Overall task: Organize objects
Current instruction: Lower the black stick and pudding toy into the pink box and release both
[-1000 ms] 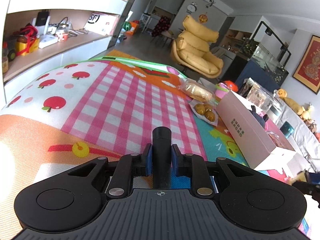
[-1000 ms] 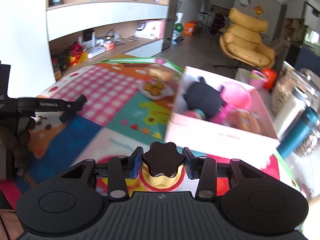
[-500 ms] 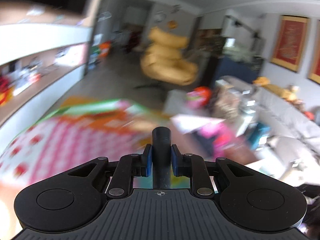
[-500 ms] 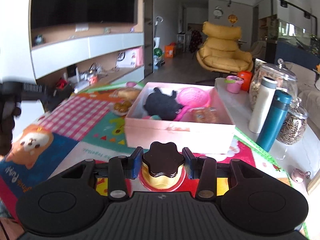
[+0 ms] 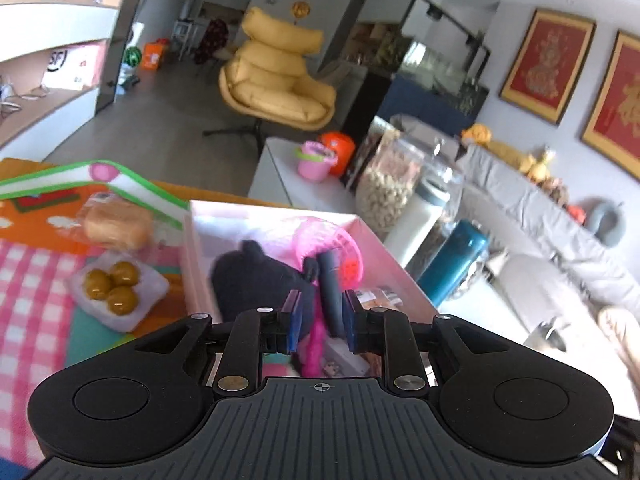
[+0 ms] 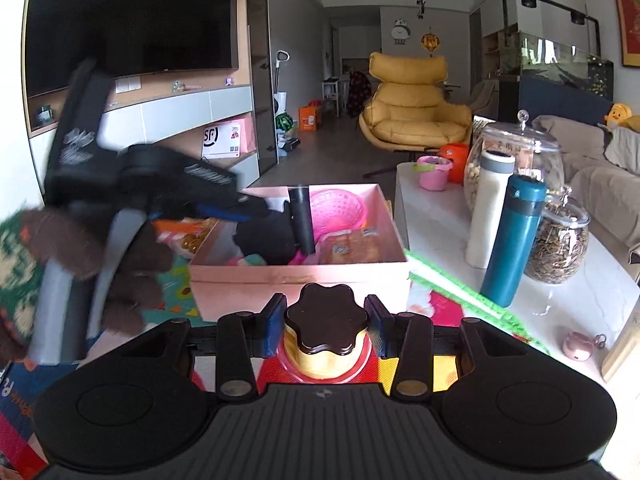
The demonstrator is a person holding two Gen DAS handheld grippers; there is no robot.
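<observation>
Left gripper (image 5: 319,326) over the pink box (image 5: 376,236), fingers spread, black tube (image 5: 331,292) loose between them above the box's contents. Right gripper (image 6: 326,326) near the mat (image 6: 440,308), fingers pinching a gold jar (image 6: 325,338) with brown lid, just before the box.

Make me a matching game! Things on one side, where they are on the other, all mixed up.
1 gold jar
2 pink sieve
3 teal bottle
4 yellow balls

A on the white table
B in the pink box
C held in the right gripper
D on the play mat

Pairs: 1-C, 2-B, 3-A, 4-D
</observation>
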